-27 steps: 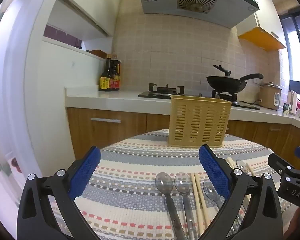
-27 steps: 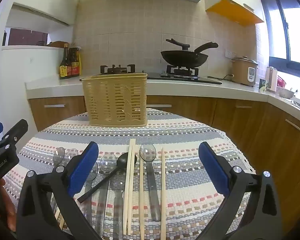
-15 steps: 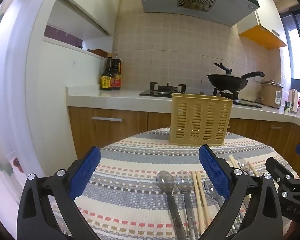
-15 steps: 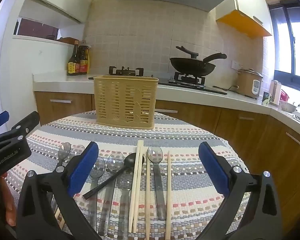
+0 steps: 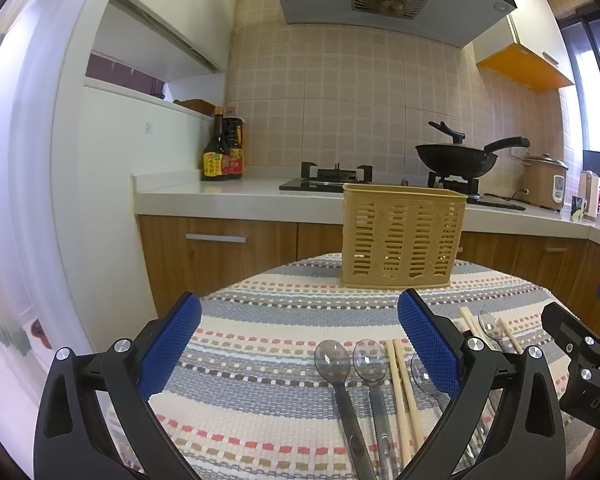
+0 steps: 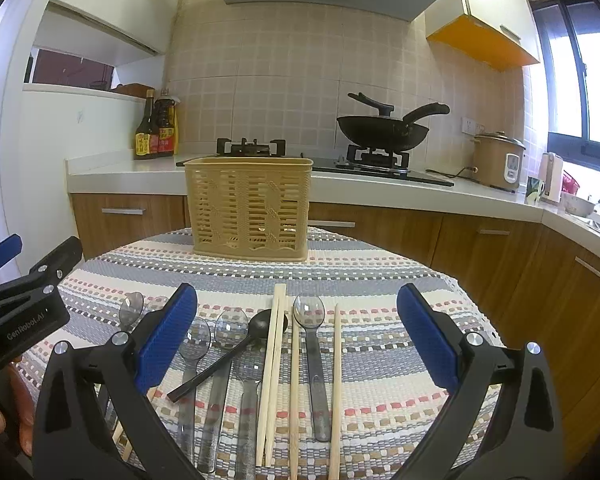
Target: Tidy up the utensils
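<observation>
Our spoons (image 6: pixel 315 344) and chopsticks (image 6: pixel 273 368) lie in a row on the cloth (image 6: pixel 380 280), before the basket (image 6: pixel 250 210). They look light, stiff and slippery; we'd pinch mid-handle. Left tongs (image 5: pixel 299 344) and right tongs (image 6: pixel 297 340) both gape, empty.

A tan slotted basket (image 6: pixel 249 212) stands upright at the table's far side. Nearer, clear plastic spoons (image 6: pixel 314 356), one black spoon (image 6: pixel 236 354) lying diagonally, and pale wooden chopsticks (image 6: pixel 272 372) lie side by side.
</observation>
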### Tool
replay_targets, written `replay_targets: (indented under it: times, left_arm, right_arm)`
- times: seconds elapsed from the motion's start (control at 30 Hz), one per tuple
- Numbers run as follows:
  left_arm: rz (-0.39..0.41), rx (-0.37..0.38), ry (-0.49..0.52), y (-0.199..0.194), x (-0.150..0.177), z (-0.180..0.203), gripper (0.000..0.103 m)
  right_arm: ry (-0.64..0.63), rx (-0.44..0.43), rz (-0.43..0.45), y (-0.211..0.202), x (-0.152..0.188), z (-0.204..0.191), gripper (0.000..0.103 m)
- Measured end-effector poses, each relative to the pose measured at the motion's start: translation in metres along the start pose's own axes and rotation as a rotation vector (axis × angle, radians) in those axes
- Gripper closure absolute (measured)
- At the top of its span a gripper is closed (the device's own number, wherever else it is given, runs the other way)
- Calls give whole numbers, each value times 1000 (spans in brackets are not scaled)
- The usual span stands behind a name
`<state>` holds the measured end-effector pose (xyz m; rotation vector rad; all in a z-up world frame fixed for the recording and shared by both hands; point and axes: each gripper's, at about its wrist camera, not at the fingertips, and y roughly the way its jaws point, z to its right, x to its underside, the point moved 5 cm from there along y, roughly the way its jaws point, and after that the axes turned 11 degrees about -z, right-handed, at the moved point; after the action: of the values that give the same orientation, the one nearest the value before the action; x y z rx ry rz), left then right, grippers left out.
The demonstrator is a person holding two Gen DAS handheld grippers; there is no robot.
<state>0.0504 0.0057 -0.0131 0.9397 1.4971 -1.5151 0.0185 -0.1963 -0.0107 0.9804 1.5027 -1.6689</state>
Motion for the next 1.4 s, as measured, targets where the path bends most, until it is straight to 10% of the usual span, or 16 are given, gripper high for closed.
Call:
replay_targets:
  times: [1.4]
  left_arm:
    - [-6, -3, 10, -1, 3, 8, 8]
  right_arm:
    - [13, 0, -21, 7, 5, 1, 8]
